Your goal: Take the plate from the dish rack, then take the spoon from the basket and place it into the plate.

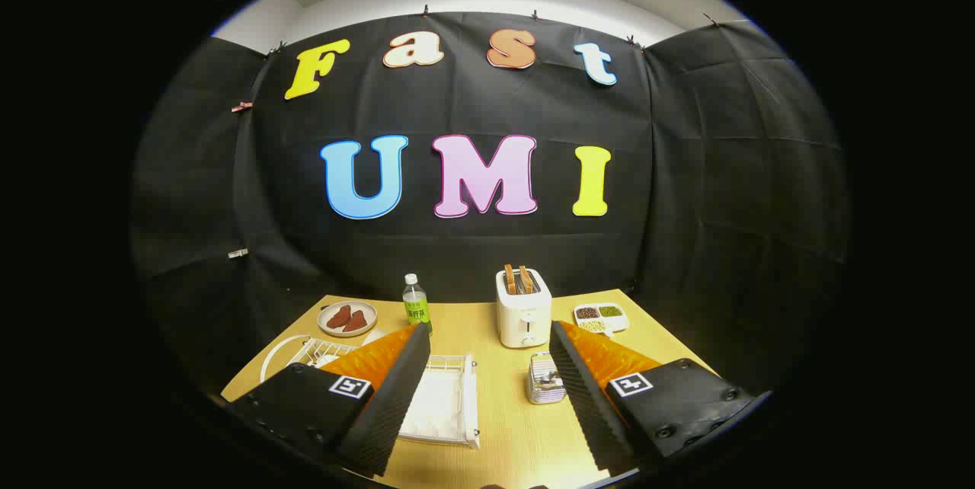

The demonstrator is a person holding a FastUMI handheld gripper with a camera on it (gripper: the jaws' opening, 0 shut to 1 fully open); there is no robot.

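Observation:
My gripper is open above the near part of a wooden table, with nothing between its fingers. A white dish rack lies low ahead on the left, partly hidden behind the left finger. A white plate stands on edge at the rack's far left end, with just its rim showing. A small metal basket sits close to the inner side of the right finger. It holds shiny cutlery, and I cannot make out the spoon by itself.
Beyond the fingers stands a white toaster holding two slices of bread. Left of it are a green-labelled bottle and a dish of red pieces. A divided dish of beans lies at the back right.

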